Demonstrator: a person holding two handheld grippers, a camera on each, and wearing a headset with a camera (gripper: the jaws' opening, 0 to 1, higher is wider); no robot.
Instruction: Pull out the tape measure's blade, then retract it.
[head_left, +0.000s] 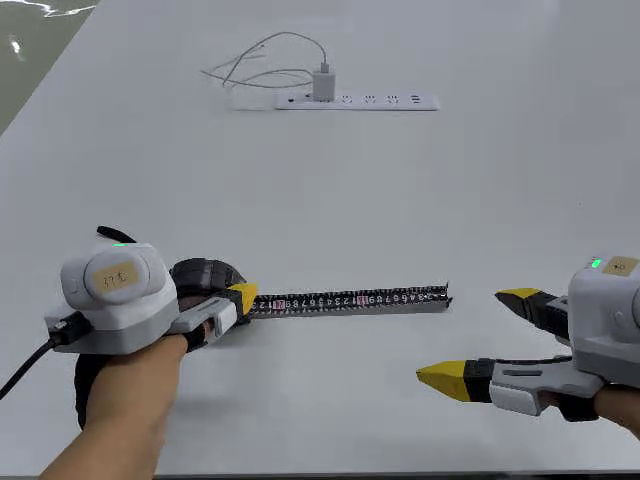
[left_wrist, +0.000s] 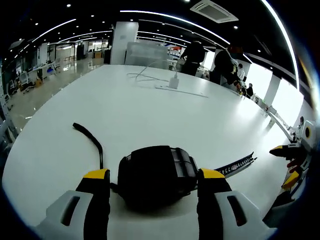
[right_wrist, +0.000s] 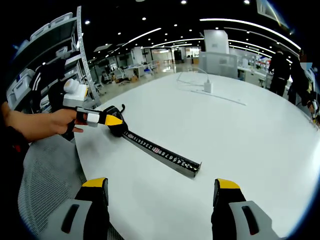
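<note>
Left gripper (left_wrist: 154, 176): held in the person's left hand (head_left: 135, 375) at the near left of the bench (head_left: 300, 200). Yellow-tipped fingers (left_wrist: 95, 176) are closed narrow on either side of the tape measure case, gripping it.

Tape measure case (left_wrist: 156, 167): black, sitting on the bench between the left fingers. A black wrist strap (left_wrist: 92, 142) curls away from it across the surface on the left.

Right gripper (head_left: 480, 337): held in the right hand (head_left: 620, 405) at the near right edge. Fingers (right_wrist: 227, 186) are spread wide with nothing between them, hovering just above the bench.

Blade (head_left: 350, 299): drawn out of the case and lying flat on the bench with its numbered face up. It runs from the left gripper towards the right one. Its end hook (head_left: 447, 293) rests on the surface near the right fingers, with a clear gap and no contact.

Bench: white and smooth, with a wide bare stretch beyond the blade.

Power strip (head_left: 360, 101): white, lying at the far side of the bench, well apart from the tape measure. A white charger (head_left: 325, 82) is plugged into it near its left end, and a loose white cable (head_left: 260, 65) loops away to the left.

Background: two people (left_wrist: 195, 56) stand beyond the far edge of the bench under ceiling lights.
</note>
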